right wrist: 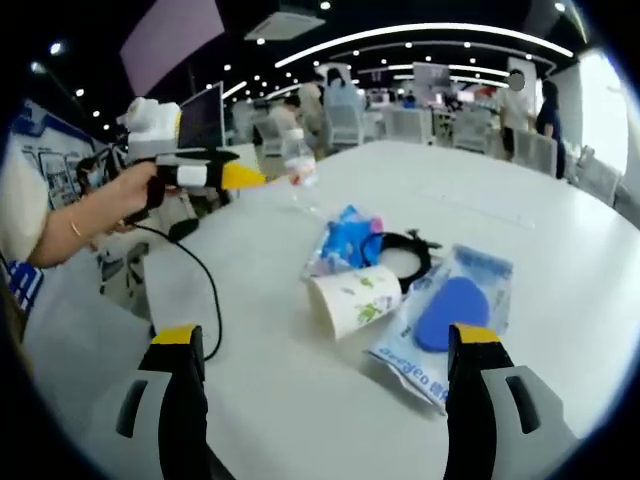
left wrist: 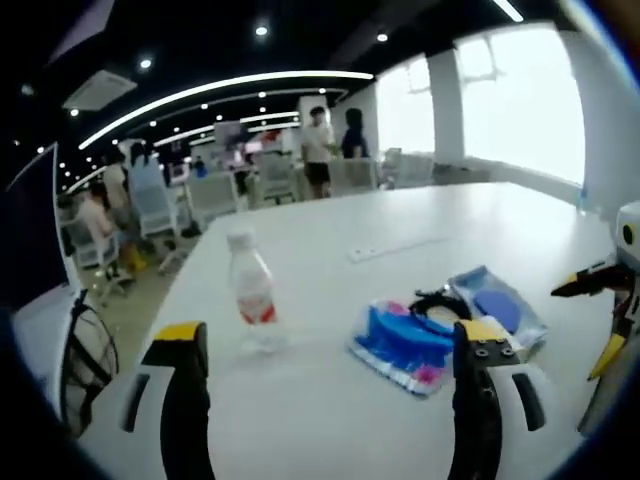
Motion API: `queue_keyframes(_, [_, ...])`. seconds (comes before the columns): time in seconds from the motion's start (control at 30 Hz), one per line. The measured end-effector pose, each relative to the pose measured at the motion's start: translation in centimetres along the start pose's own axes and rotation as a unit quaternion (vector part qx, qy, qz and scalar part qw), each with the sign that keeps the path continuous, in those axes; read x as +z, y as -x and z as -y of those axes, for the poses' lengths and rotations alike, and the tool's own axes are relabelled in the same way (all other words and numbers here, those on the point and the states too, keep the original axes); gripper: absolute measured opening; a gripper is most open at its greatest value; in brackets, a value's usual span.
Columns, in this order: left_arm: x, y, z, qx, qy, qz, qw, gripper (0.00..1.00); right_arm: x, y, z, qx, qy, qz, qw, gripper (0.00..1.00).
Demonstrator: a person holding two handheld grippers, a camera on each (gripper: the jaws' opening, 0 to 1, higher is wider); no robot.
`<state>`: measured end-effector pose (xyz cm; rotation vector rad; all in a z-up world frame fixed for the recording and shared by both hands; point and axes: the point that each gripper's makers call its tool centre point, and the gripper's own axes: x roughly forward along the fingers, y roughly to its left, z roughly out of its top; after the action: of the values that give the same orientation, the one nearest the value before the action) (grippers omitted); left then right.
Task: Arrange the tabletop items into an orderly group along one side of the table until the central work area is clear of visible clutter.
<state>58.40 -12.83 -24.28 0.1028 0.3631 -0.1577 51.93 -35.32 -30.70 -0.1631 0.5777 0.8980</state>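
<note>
On the white table [right wrist: 560,250], going left to right in the right gripper view, the first thing is the left gripper [right wrist: 258,178], held in a person's hand [right wrist: 135,195] with its yellow tips pointing toward the small clear plastic bottle with a red label [right wrist: 299,160] near the far edge. Seen from the left gripper view, the left gripper's own jaws stand wide apart and empty, with the bottle [left wrist: 252,292] upright between and beyond them. The bottle looks light and easily tipped, smooth and a little slippery; the best hold would be across its body at the label, low enough not to topple it.

Next comes the central cluster. A blue and pink plastic packet [right wrist: 345,238] lies flat and partly under a black looped cable or band [right wrist: 400,250], though the picture is too soft to say which. In front, a white paper cup with green print [right wrist: 352,298] lies on its side, touching a clear plastic bag holding a blue oval pad [right wrist: 450,312]. The cup is light and crushable, so a gentle pinch at the rim suits it; the bags are limp and slick, best taken by an edge.

The right gripper [right wrist: 325,400] is open and carries nothing, its jaws framing the cup and bag. Nothing is yet lined up along one side.
</note>
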Motion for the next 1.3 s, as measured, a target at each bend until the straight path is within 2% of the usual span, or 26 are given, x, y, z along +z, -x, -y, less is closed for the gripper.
queue_keyframes(0.1, [-0.1,0.8,0.8,-0.01,-0.004,-0.002,0.9999,0.99,0.3,0.0,0.1,-0.001,0.01,0.01,0.9999,1.0])
queue_keyframes(0.13, [-0.1,1.0,0.9,-0.011,-0.003,-0.001,0.9999,0.99,0.8,0.0,0.0,0.003,0.015,0.024,0.9996,1.0])
queue_keyframes(0.27, [0.1,2.0,1.9,-0.022,-0.014,0.003,0.9997,0.99,1.1,-0.3,0.0,0.007,0.014,0.031,0.9994,1.0])
queue_keyframes(0.33, [0.3,2.5,2.3,-0.028,-0.007,0.01,0.9995,0.99,1.4,-0.6,0.0,0.006,0.024,0.036,0.999,0.99])
queue_keyframes(0.5, [-0.1,3.2,3.4,-0.042,-0.013,0.006,0.999,0.99,2.4,-1.3,-0.3,0.016,0.029,0.052,0.9981,0.99])
queue_keyframes(0.7, [-0.7,4.0,3.8,-0.048,-0.009,0.0,0.9988,0.99,2.4,-2.6,0.0,0.012,0.051,0.045,0.9976,0.99])
queue_keyframes(0.77, [-0.8,4.4,4.0,-0.05,-0.009,0.001,0.9987,0.99,2.7,-3.0,0.2,0.014,0.046,0.055,0.9974,0.99])
queue_keyframes(1.1, [-1.1,5.9,5.2,-0.064,-0.016,-0.004,0.9978,0.99,2.2,-5.1,0.9,-0.001,0.065,0.038,0.9971,0.9])
queue_keyframes(1.3, [-0.9,6.6,5.8,-0.073,-0.008,0.002,0.9973,0.99,1.8,-5.9,0.7,0.002,0.075,0.028,0.9968,0.84])
